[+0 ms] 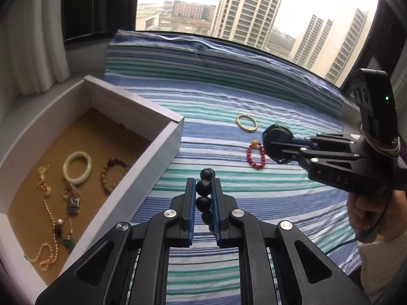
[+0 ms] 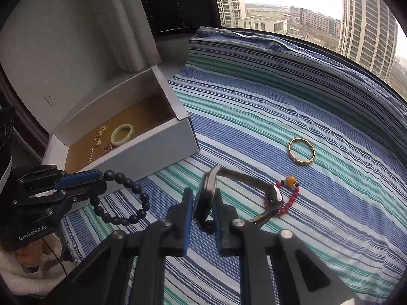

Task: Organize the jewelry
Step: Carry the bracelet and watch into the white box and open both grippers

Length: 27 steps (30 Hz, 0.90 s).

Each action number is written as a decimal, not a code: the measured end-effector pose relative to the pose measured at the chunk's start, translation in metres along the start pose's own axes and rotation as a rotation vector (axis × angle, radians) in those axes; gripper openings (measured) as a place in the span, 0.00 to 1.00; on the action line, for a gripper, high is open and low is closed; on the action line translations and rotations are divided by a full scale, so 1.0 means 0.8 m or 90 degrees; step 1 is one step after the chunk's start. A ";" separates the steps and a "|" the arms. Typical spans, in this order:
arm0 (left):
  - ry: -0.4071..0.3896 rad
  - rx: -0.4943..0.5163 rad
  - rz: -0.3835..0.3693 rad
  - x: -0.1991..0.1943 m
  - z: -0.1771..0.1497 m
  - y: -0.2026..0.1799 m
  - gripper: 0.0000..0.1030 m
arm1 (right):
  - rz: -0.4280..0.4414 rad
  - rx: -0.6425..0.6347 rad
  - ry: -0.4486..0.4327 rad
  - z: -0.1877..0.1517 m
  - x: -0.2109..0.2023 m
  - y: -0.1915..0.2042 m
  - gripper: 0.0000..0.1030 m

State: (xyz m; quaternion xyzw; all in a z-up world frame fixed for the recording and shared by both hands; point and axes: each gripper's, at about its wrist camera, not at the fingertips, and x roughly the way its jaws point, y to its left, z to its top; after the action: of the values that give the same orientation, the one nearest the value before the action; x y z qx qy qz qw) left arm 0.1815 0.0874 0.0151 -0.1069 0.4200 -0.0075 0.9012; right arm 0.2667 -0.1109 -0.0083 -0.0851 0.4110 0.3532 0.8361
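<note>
My left gripper [image 1: 204, 185] is shut on a black bead bracelet [image 1: 205, 186], which hangs as a loop in the right wrist view [image 2: 122, 198], just right of the box. My right gripper [image 2: 202, 203] is shut on a wristwatch [image 2: 206, 193]; its metal band [image 2: 254, 181] trails onto the cloth. In the left wrist view the watch [image 1: 276, 137] shows at the right gripper's tips. A red bead bracelet [image 1: 255, 156] [image 2: 288, 195] and a gold bangle [image 1: 246, 123] [image 2: 301, 153] lie on the striped cloth. The white box [image 1: 150, 170] [image 2: 162, 150] holds a jade bangle [image 1: 77, 167], a brown bead bracelet [image 1: 112, 174] and gold chains [image 1: 47, 251].
The striped cloth [image 1: 229, 96] covers a window ledge bounded by the window behind. A white curtain [image 1: 33, 38] hangs at the left behind the box. A hand in a white fleece sleeve [image 2: 28, 272] holds the left gripper.
</note>
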 end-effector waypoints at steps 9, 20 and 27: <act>-0.040 -0.065 0.077 -0.058 0.055 0.119 0.10 | 0.075 -0.075 -0.049 0.098 0.009 0.105 0.14; 0.065 -0.125 0.106 0.040 0.028 0.206 0.10 | 0.073 -0.118 0.066 0.151 0.158 0.171 0.14; 0.121 -0.124 0.138 0.102 0.005 0.224 0.11 | 0.016 -0.109 0.123 0.155 0.241 0.176 0.17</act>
State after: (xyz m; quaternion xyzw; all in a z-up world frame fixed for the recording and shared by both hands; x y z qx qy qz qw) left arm 0.2236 0.2548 -0.0801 -0.1463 0.5113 0.1204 0.8383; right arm 0.3312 0.1471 -0.0514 -0.1846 0.4589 0.3878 0.7778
